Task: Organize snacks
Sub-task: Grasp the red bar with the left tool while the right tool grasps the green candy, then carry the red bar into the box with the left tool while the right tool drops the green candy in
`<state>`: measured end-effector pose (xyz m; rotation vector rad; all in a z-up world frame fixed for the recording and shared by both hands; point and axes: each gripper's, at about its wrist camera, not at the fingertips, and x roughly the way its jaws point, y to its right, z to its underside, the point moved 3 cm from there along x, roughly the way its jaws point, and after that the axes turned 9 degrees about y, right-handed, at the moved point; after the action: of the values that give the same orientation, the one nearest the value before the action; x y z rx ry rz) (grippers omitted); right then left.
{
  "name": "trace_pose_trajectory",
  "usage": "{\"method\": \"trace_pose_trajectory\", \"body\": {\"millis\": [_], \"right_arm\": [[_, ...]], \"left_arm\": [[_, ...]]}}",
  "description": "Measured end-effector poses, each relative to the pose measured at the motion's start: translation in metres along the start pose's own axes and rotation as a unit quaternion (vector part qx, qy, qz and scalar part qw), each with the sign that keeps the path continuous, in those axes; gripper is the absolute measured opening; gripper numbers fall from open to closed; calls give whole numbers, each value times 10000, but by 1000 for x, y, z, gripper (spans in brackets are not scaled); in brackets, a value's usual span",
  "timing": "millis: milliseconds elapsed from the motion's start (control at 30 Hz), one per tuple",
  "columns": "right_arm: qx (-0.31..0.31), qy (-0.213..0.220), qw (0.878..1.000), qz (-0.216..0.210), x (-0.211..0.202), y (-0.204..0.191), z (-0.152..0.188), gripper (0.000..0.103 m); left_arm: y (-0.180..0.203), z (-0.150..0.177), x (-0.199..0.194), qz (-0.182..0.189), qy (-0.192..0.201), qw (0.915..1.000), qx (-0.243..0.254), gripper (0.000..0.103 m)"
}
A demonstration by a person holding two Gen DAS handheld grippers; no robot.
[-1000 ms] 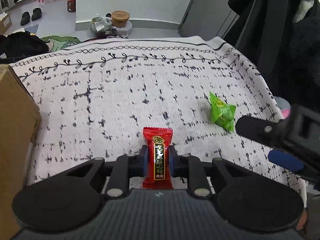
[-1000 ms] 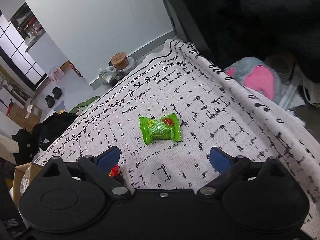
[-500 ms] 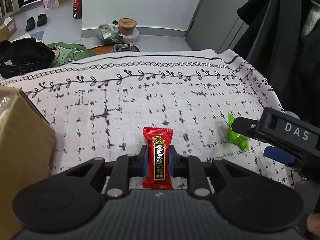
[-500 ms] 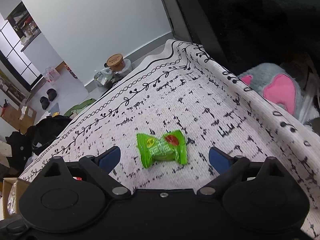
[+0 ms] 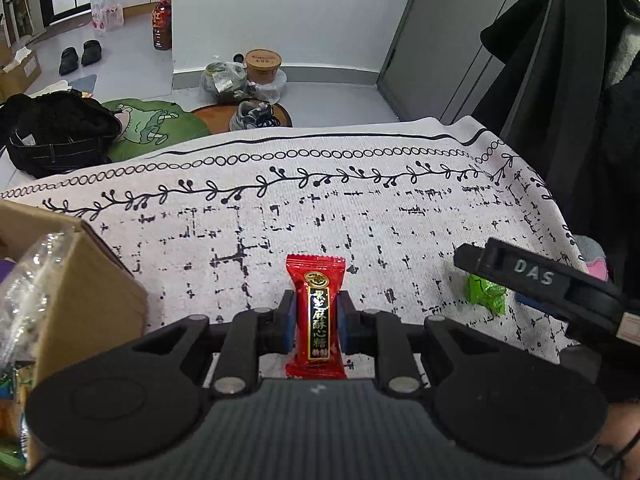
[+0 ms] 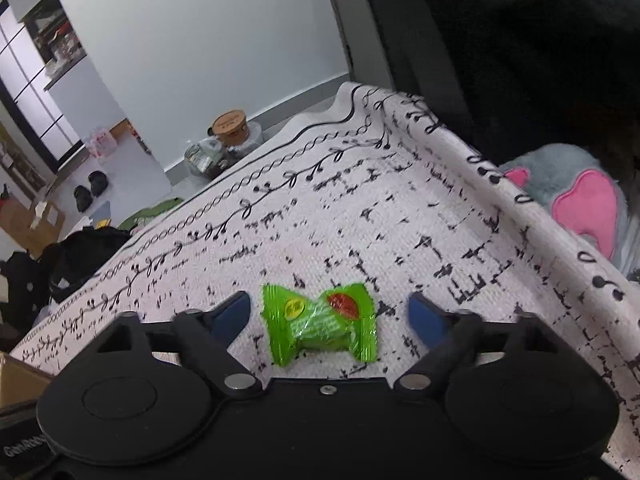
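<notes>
Left wrist view: the left gripper (image 5: 316,320) is clamped on a red candy (image 5: 316,316), which stands upright between its blue pads (image 5: 289,322), as it did a second ago. Since then a cardboard box (image 5: 80,280) at the left edge of the patterned cloth (image 5: 280,216) has come further into view, with clear wrapping showing inside it. The right gripper (image 5: 560,292), marked DAS, now reaches in from the right and covers part of a green candy (image 5: 486,294) near the cloth's right edge; earlier that candy lay fully exposed.

Right wrist view: the right gripper (image 6: 328,316) has its jaws closing, with the green candy (image 6: 320,322) lying flat on the cloth (image 6: 360,208) between them. Both blue pads (image 6: 232,314) stand clear of the wrapper ends. A second ago the candy lay ahead of the wide-spread fingers; it now sits between the fingertips.

Only this view shows a grey and pink plush item (image 6: 576,196) beyond the cloth's right edge. Only the left wrist view shows the box contents and the red candy
</notes>
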<state>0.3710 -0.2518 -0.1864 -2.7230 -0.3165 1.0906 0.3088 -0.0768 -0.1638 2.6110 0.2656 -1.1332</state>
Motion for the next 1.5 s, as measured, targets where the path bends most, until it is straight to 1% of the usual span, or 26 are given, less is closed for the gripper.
{"method": "trace_pose_trajectory", "body": {"millis": [33,67,100,300,600,800,1033,1233,1333,1500], "right_arm": [[-61,19,10000,15,-2,-1,0,56],[-82,51,10000,14,-5,-1,0,49],[-96,90,9999,14,-8,-2,-2,36],[-92,85,9999,66,-28,-4,3,32],[-55,230,9996,-135,-58,-14,9,30],[-53,292,9994,-180,-79,-18,14,30],[-126,508,9982,-308,-102,-30,16,30],[-8,530,9982,-290,-123,-40,31,30],[71,579,9977,-346,-134,-46,38,30],[160,635,9972,-364,-151,-55,45,30]], "left_arm": [[-1,0,-2,2,7,10000,2,19],[-2,0,-4,4,9,10000,-2,19],[-2,1,-6,7,14,10000,-4,19],[-5,3,-19,69,57,10000,5,19],[-8,7,-45,228,141,9996,-12,19],[-9,8,-63,318,203,9993,-44,19],[-13,9,-84,407,260,9988,-7,19],[-21,13,-102,451,209,9988,5,19],[-27,16,-111,452,166,9988,48,19],[-35,18,-129,480,202,9985,160,19]]}}
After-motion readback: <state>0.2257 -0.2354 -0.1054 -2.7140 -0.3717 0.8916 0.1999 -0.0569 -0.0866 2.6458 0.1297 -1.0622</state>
